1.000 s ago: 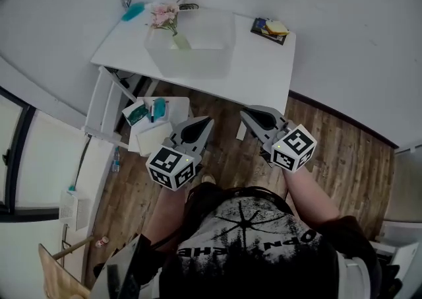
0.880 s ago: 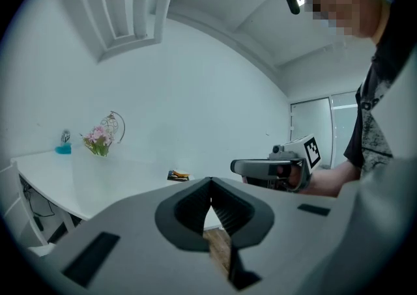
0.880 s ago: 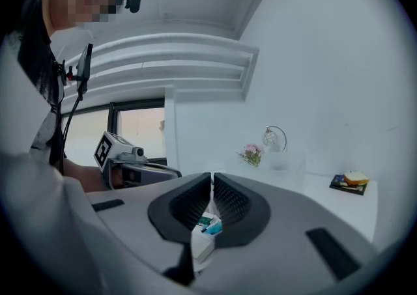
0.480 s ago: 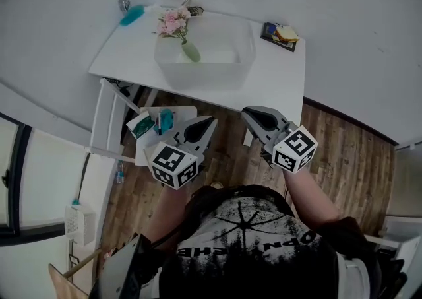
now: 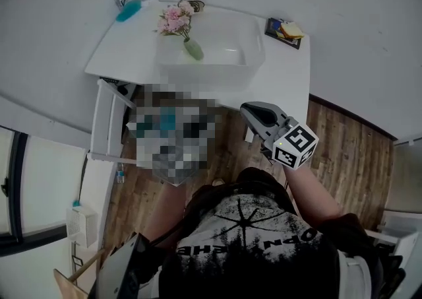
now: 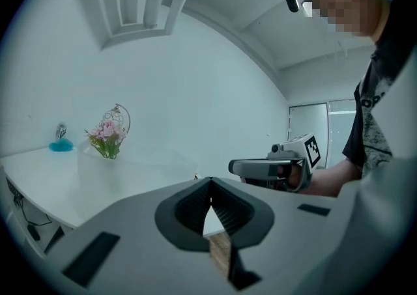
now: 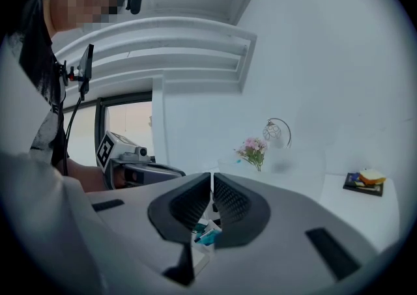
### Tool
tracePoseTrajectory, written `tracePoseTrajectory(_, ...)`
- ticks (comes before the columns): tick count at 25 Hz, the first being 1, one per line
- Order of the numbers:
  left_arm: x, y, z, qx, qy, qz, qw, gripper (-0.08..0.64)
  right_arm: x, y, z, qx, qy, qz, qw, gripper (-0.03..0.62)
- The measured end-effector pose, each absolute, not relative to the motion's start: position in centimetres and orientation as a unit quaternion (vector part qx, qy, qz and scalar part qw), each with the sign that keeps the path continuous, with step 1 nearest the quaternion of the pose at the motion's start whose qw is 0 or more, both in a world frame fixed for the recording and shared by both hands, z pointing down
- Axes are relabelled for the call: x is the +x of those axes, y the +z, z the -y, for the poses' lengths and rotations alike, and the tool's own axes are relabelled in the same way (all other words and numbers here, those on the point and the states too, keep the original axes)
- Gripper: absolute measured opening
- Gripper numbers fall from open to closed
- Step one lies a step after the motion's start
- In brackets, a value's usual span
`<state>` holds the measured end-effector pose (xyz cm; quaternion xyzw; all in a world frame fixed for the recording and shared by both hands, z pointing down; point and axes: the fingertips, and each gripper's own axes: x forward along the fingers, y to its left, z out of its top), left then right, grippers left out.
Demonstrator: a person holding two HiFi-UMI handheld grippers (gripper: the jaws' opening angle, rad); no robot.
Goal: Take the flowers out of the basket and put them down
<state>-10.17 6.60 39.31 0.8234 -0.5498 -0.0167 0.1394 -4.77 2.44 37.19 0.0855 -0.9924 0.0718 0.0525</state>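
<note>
Two tongs, both clenched on nothing. The left tongs (image 6: 210,182) show their ribbed pads meeting at the tip, and the right tongs (image 7: 212,174) are pressed together in the same way. Neither touches anything (the head view does not show the left pair clearly). Both are held short of the white surface (image 5: 285,83), above the wood floor (image 5: 343,139).

The flowers (image 5: 173,20) are in the translucent basket (image 5: 211,73), at its eleven o'clock corner, with pink heads up and green base inside. In the head view the basket sits at eleven o'clock from the right tongs, well apart. A dark plate (image 5: 285,29) lies at the basket's two o'clock.
</note>
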Motion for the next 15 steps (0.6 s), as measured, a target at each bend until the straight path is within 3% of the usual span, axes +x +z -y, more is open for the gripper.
tracePoseTrajectory(15, -14.7, 39.3, -1.5, 0.782, -0.014, 0.608, 0.137, 0.012, -10.5, 37.3, 2.9, -0.007, 0.080, 0.996, 0.048, 0.018)
